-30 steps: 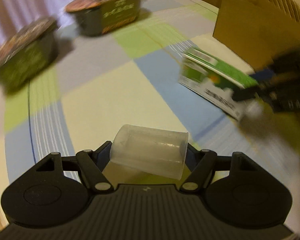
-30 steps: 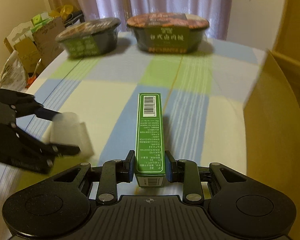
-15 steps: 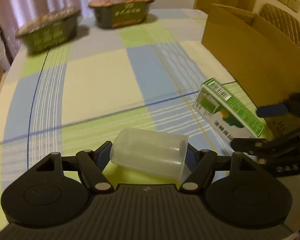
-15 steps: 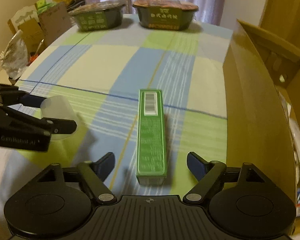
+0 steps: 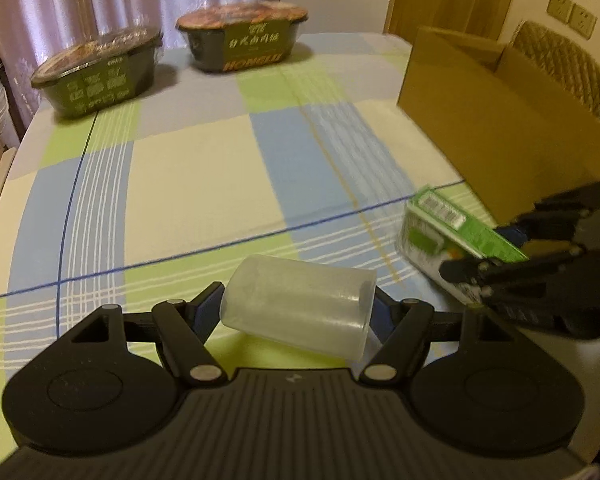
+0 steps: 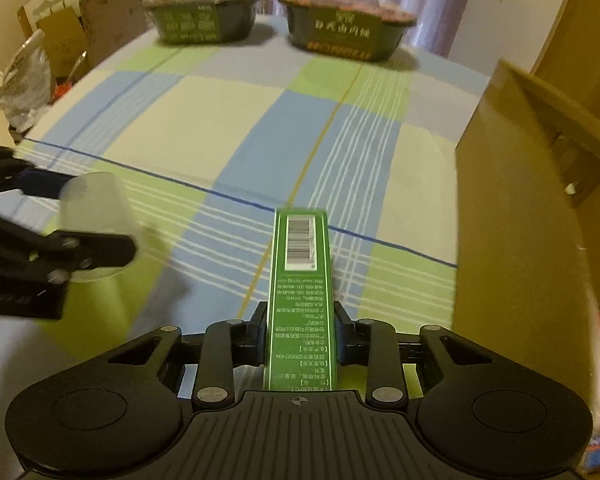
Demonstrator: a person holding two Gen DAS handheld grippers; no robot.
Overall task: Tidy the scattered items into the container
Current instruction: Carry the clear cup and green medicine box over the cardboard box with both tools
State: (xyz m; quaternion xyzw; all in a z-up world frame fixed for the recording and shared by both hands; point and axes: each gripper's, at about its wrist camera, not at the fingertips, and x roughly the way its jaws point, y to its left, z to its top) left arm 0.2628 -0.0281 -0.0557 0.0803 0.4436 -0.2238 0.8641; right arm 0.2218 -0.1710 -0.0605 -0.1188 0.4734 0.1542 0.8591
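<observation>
"HONGLI", seemingly, in orange on right noodle bowl (image 5: 242, 38), barcode on green box (image 6: 300, 300), its print unreadable

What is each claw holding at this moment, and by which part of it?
The left claw grips the translucent cup across its sides, cup lying sideways. The right claw clamps the green box by its long sides near one end.

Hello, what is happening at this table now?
A person is tidying a table with handheld tongs. The left tongs grip a translucent plastic cup lying sideways between the fingers. The right tongs are shut on a long green box. Both are above the checked tablecloth, beside the open cardboard box. Two instant noodle bowls wait at the far edge.
</observation>
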